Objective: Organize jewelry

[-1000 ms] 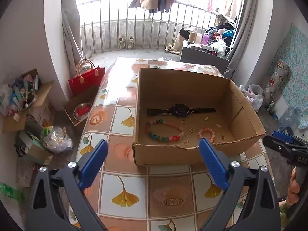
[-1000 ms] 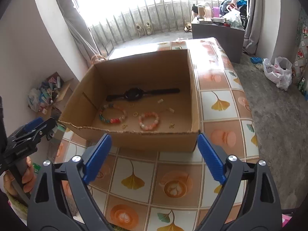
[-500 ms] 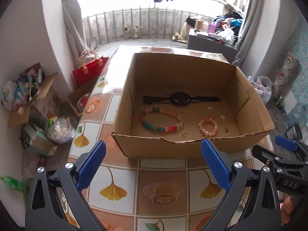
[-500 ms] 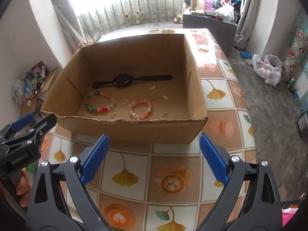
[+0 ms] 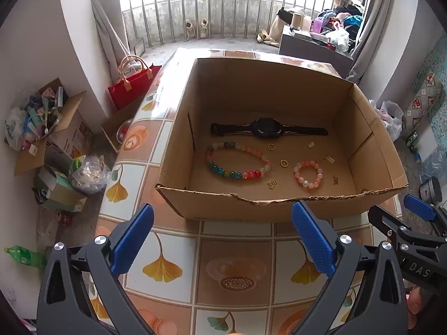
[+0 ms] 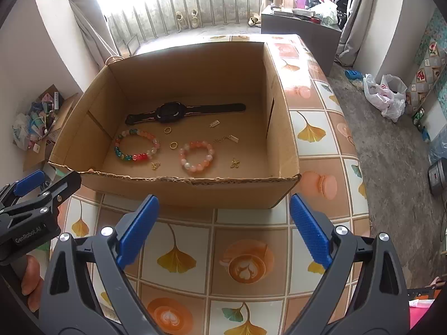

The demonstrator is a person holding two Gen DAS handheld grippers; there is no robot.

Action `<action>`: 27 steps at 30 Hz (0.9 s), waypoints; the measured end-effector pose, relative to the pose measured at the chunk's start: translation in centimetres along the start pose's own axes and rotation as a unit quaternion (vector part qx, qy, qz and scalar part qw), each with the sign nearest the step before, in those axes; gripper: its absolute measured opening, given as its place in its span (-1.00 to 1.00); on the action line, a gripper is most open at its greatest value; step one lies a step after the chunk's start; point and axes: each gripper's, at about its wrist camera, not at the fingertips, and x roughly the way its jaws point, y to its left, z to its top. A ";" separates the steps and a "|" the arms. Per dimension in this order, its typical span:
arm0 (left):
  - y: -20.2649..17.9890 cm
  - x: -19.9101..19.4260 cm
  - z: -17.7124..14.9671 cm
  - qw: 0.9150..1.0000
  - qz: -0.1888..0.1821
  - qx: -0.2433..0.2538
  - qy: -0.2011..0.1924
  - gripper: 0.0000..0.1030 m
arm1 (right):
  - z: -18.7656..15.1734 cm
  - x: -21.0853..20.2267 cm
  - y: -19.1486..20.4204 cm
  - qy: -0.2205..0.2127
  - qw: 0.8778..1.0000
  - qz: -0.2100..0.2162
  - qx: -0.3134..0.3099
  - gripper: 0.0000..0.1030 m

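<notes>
On the floor of the open brown cardboard box (image 5: 279, 97) lies the jewelry: a black wristwatch (image 5: 266, 130) stretched flat toward the back, a multicoloured glass-bead bracelet (image 5: 237, 163) in front of it, and a smaller pink bead bracelet (image 5: 308, 174) to its right. Two gold rings (image 5: 284, 163) and several small gold charms (image 6: 234, 163) are scattered between and beside them. Outside the box, above the tiled ginkgo-pattern tabletop (image 6: 195, 251), the left gripper (image 5: 222, 240) and the right gripper (image 6: 223, 229) hover near the front wall, each with blue-padded jaws spread wide and holding nothing.
</notes>
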 end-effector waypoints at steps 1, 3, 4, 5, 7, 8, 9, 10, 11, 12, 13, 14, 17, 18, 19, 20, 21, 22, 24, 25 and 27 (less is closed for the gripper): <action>0.0 0.2 0.0 1.000 -0.001 -0.002 0.005 0.87 | -0.1 0.1 0.0 0.001 1.000 -0.001 0.000 0.76; 0.0 0.5 0.1 1.000 -0.007 -0.005 0.016 0.87 | -0.1 0.3 0.0 0.004 1.000 0.000 0.001 0.76; 0.1 0.6 0.1 1.000 -0.009 -0.007 0.020 0.87 | -0.1 0.4 0.1 0.006 1.000 0.000 0.001 0.76; 0.1 0.8 0.1 1.000 -0.010 -0.010 0.024 0.87 | -0.1 0.5 0.1 0.007 1.000 -0.001 0.000 0.76; 0.1 1.0 0.0 0.999 -0.009 -0.013 0.028 0.87 | -0.1 0.7 0.1 0.010 1.000 -0.003 -0.001 0.76; 0.1 1.0 0.0 0.999 -0.008 -0.013 0.029 0.87 | -0.1 0.7 0.2 0.011 1.000 -0.004 -0.002 0.76; 0.1 1.0 0.0 0.999 -0.008 -0.013 0.029 0.87 | 0.0 0.8 0.2 0.011 1.000 -0.005 -0.003 0.76; 0.1 1.0 0.0 0.999 -0.007 -0.013 0.029 0.87 | 0.0 0.8 0.2 0.011 1.000 -0.005 -0.003 0.76; 0.1 1.0 0.0 0.999 -0.007 -0.013 0.028 0.87 | 0.0 0.8 0.3 0.010 1.000 -0.006 -0.003 0.76; 0.1 1.0 0.0 1.000 -0.006 -0.013 0.027 0.87 | 0.0 0.8 0.3 0.010 1.000 -0.006 -0.004 0.76; 0.1 1.0 0.0 1.000 -0.004 -0.011 0.025 0.87 | 0.0 0.8 0.3 0.009 1.000 -0.007 -0.005 0.76; 0.1 1.0 0.0 1.000 -0.003 -0.010 0.025 0.87 | 0.0 0.8 0.4 0.009 1.000 -0.007 -0.005 0.76; -0.1 1.0 0.0 1.000 -0.002 -0.004 0.025 0.87 | 0.0 0.8 0.4 0.009 1.000 -0.007 -0.007 0.76; -0.1 1.0 0.0 1.000 -0.002 -0.003 0.025 0.87 | 0.0 0.8 0.4 0.009 1.000 -0.007 -0.007 0.76; -0.2 1.0 0.0 1.000 -0.001 -0.002 0.025 0.87 | 0.0 0.8 0.4 0.009 1.000 -0.007 -0.007 0.76; -0.2 1.0 -0.1 1.000 -0.001 0.000 0.025 0.87 | 0.0 0.8 0.4 0.009 1.000 -0.007 -0.007 0.76; -0.3 0.9 -0.1 1.000 -0.001 0.000 0.024 0.87 | 0.0 0.8 0.4 0.009 1.000 -0.007 -0.007 0.76; -0.3 0.9 -0.1 1.000 -0.001 0.001 0.024 0.87 | 0.0 0.8 0.4 0.009 1.000 -0.007 -0.007 0.76; -0.3 0.8 -0.1 1.000 -0.001 0.002 0.023 0.87 | 0.0 0.8 0.4 0.009 1.000 -0.007 -0.007 0.76; -0.4 0.7 -0.1 1.000 -0.001 0.002 0.022 0.87 | 0.0 0.8 0.4 0.009 1.000 -0.007 -0.006 0.76; -0.4 0.7 -0.1 1.000 -0.001 0.002 0.022 0.87 | 0.0 0.8 0.4 0.009 1.000 -0.007 -0.005 0.76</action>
